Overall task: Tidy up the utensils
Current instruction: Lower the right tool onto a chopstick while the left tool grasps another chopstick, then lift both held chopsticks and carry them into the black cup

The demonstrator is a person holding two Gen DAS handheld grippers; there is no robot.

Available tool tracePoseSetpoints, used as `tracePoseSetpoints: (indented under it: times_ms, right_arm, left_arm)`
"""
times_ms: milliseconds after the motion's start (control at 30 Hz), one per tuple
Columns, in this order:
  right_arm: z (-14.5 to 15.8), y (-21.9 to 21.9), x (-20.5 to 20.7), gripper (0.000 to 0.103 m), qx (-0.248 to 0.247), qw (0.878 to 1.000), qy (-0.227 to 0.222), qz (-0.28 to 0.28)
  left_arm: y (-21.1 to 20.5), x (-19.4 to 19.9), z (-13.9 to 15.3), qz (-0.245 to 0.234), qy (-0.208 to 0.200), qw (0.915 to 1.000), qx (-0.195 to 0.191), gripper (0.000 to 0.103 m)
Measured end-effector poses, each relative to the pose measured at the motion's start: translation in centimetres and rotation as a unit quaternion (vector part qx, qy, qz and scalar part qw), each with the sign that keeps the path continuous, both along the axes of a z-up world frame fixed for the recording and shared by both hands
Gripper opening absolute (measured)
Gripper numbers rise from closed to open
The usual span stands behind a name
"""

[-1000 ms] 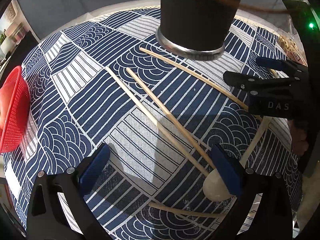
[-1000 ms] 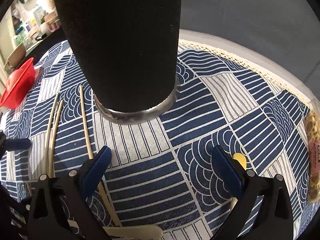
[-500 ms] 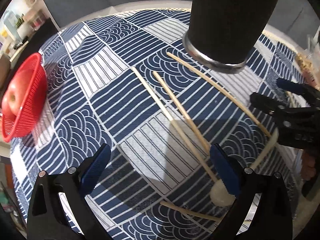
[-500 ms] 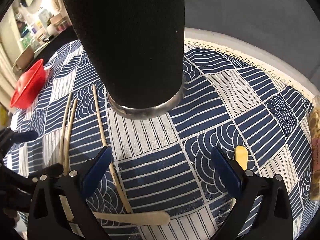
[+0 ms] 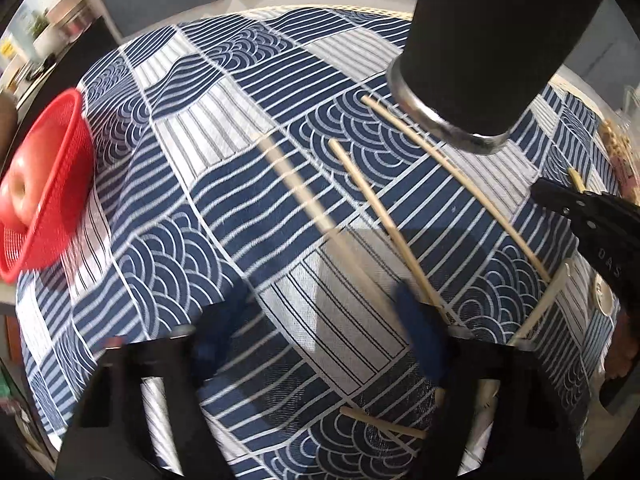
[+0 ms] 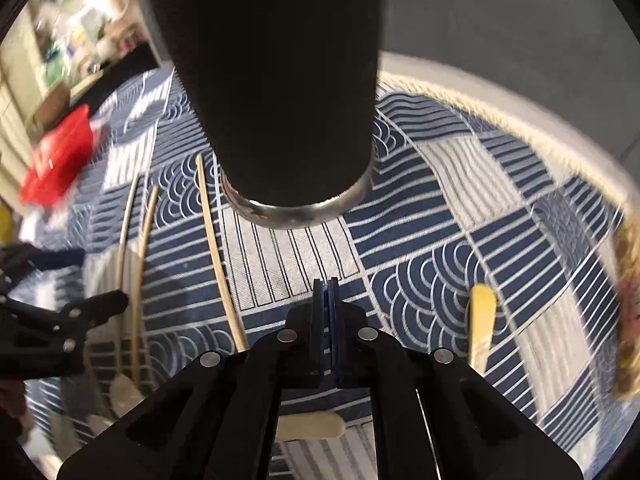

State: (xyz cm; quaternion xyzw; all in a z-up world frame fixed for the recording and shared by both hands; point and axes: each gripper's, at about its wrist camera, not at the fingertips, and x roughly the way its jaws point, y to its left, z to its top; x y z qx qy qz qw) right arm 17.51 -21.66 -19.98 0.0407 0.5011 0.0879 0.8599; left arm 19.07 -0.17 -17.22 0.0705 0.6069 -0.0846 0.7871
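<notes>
Chopsticks (image 5: 380, 216) lie loose on patterned cloth (image 5: 208, 184), centre frame, below black cup (image 5: 492, 48). Left gripper (image 5: 320, 332) blurred, jaws parted wide, nothing held. Right gripper (image 6: 325, 304) pads pressed together, empty, low centre. Red basket (image 5: 48, 184) far left.

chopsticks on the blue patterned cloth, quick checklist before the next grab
1. Right gripper empty: ok, blue pads pressed together with nothing between them.
2. Left gripper open enough to take a stick: cannot tell, motion blur smears its fingers.
3. Pale wooden chopsticks reachable: ok, they lie loose on the blue patterned tablecloth, running toward the left gripper.
4. Tall black cylindrical holder with a metal base ring upright: ok.
5. Holder's opening free: cannot tell, the top is out of frame.
6. Red plastic basket clear of the work area: ok, at the cloth's far edge.
</notes>
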Motion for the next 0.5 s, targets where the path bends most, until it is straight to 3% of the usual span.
tracePoseSetpoints:
  times_ms: [33, 67, 167, 233, 267, 300, 333, 500]
  right_arm:
    - [-0.1, -0.7, 0.2, 0.002, 0.024, 1.000, 0.008, -0.008]
    - [-0.1, -1.0, 0.2, 0.002, 0.032, 0.999, 0.011, -0.011]
    - [0.4, -1.2, -0.5, 0.004, 0.020, 1.000, -0.009, -0.008]
    - [1.0, -0.8, -1.1, 0.007, 0.001, 1.000, -0.028, 0.004]
    - [1.2, -0.5, -1.1, 0.018, -0.009, 0.999, -0.032, 0.012]
    - [1.6, 0.0, -0.9, 0.047, -0.020, 0.999, -0.036, 0.017]
    - [1.7, 0.4, -1.1, 0.059, -0.020, 0.998, -0.046, 0.026]
    - [1.1, 3.4, -0.5, 0.058, -0.057, 0.995, -0.037, 0.070]
  left_arm:
    - [0.0, 0.3, 0.2, -0.005, 0.004, 1.0000, -0.001, 0.041]
    - [0.1, 0.5, 0.3, -0.009, 0.008, 0.9999, -0.003, 0.025]
    - [1.2, 0.6, 0.4, -0.005, 0.019, 0.9997, -0.015, 0.007]
    - [1.8, 0.5, 0.3, -0.004, 0.025, 0.9995, -0.017, 0.005]
    - [2.1, 0.2, 0.4, -0.009, 0.024, 0.9996, -0.012, 0.005]
    - [2.1, 0.1, 0.3, -0.012, 0.023, 0.9996, -0.008, 0.005]
    - [2.1, -0.2, 0.4, -0.015, 0.020, 0.9997, 0.002, 0.005]
    - [3.1, -2.4, 0.6, 0.002, 0.020, 0.9998, -0.003, 0.005]
